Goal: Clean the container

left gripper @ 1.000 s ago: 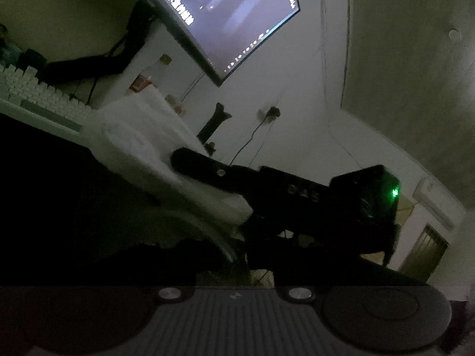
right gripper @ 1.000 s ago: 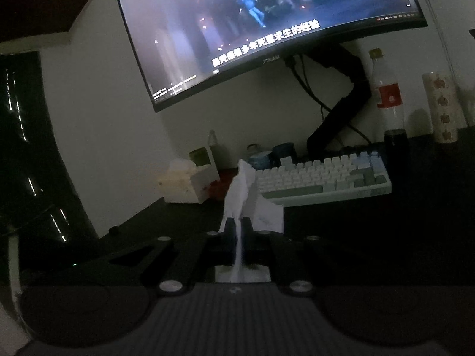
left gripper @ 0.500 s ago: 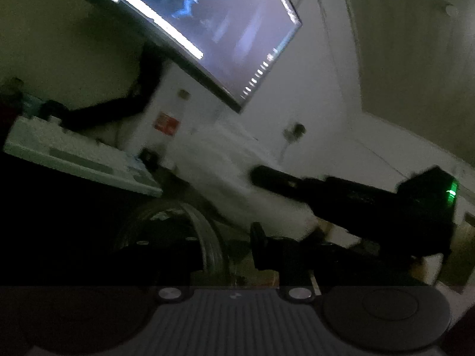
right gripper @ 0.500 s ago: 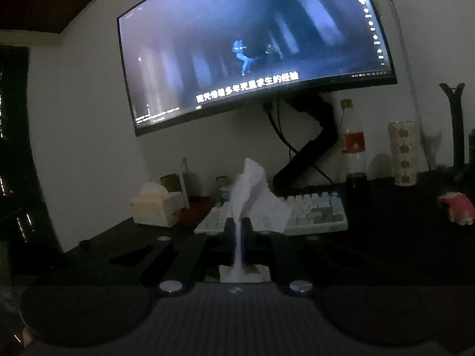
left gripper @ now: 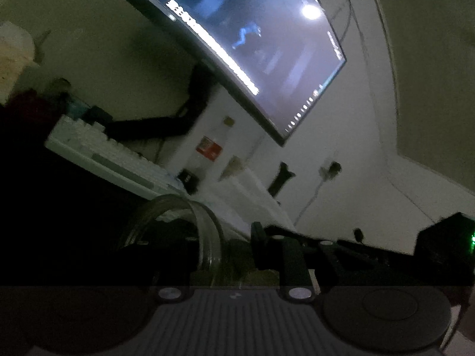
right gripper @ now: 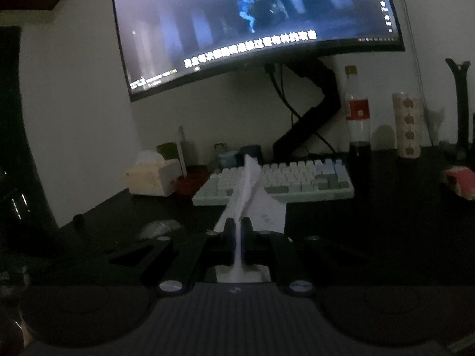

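Note:
In the left wrist view a clear round container (left gripper: pixel 204 231) lies close in front of the camera, its rim facing right. My left gripper (left gripper: pixel 219 255) is very dark, and its jaws look closed on the container's wall. Just right of the rim is the black right gripper (left gripper: pixel 267 237), with a white tissue (left gripper: pixel 255 195) sticking out above it. In the right wrist view my right gripper (right gripper: pixel 237 231) is shut on the folded white tissue (right gripper: pixel 249 190), which stands up between its fingers. The container does not show in that view.
On the dark desk stand a pale keyboard (right gripper: pixel 282 184), a tissue box (right gripper: pixel 151 175), a cola bottle (right gripper: pixel 357 118), a patterned cup (right gripper: pixel 409 124) and a red packet (right gripper: pixel 460 181). A lit curved monitor (right gripper: pixel 252 23) hangs on the wall behind them.
The right gripper and tissue, earlier over the container's mouth, now sit to the right of its rim. The left view has swung, shifting keyboard and monitor. The tissue stays clamped.

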`<state>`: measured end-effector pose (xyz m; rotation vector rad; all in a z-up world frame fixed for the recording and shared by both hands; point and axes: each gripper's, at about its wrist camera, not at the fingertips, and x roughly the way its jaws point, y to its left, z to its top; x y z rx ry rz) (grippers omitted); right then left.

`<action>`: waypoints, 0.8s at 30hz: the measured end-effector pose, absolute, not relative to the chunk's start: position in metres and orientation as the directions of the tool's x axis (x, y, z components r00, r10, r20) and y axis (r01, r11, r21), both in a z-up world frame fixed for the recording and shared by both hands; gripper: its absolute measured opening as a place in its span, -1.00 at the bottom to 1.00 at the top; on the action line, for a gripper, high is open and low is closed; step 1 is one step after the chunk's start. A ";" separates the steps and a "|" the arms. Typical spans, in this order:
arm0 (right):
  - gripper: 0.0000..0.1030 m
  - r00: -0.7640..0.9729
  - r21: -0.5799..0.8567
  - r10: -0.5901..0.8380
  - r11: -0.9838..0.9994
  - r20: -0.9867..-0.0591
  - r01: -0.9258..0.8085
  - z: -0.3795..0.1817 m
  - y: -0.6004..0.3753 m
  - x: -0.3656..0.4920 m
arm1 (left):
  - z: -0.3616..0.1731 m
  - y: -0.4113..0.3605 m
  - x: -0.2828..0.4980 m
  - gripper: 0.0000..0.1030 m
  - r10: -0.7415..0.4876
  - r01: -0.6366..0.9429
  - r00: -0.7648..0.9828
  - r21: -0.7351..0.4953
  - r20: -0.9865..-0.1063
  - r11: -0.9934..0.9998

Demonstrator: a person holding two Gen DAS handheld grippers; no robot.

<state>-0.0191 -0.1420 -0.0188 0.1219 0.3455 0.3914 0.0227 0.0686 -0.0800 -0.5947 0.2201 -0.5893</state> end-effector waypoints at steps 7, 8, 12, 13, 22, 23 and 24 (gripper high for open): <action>-0.88 0.866 0.158 0.394 0.919 -0.308 -0.362 -0.023 -0.138 -0.020 | -0.086 0.074 0.022 -0.63 -0.519 0.399 0.855 -0.636 -0.003 0.661; -0.88 0.865 0.164 0.397 0.917 -0.307 -0.363 -0.025 -0.137 -0.018 | -0.085 0.074 0.022 -0.61 -0.520 0.397 0.854 -0.637 -0.007 0.661; -0.89 0.874 0.151 0.398 0.917 -0.279 -0.370 -0.029 -0.138 -0.014 | -0.086 0.079 0.029 0.35 -0.542 0.374 0.837 -0.646 -0.075 0.665; -0.89 0.875 0.158 0.396 0.918 -0.278 -0.365 -0.029 -0.140 -0.011 | -0.088 0.080 0.032 0.69 -0.565 0.379 0.820 -0.649 -0.095 0.659; -0.88 0.878 0.234 0.393 0.912 -0.274 -0.336 -0.032 -0.157 0.006 | -0.083 0.060 0.037 0.48 -0.718 0.601 0.645 -0.406 -0.261 0.688; -0.88 0.876 0.243 0.398 0.909 -0.273 -0.337 -0.032 -0.159 0.007 | -0.084 0.059 0.038 0.30 -0.716 0.599 0.642 -0.403 -0.274 0.692; -0.88 0.873 0.253 0.402 0.907 -0.275 -0.337 -0.032 -0.160 0.007 | -0.085 0.059 0.039 0.18 -0.714 0.597 0.639 -0.401 -0.286 0.695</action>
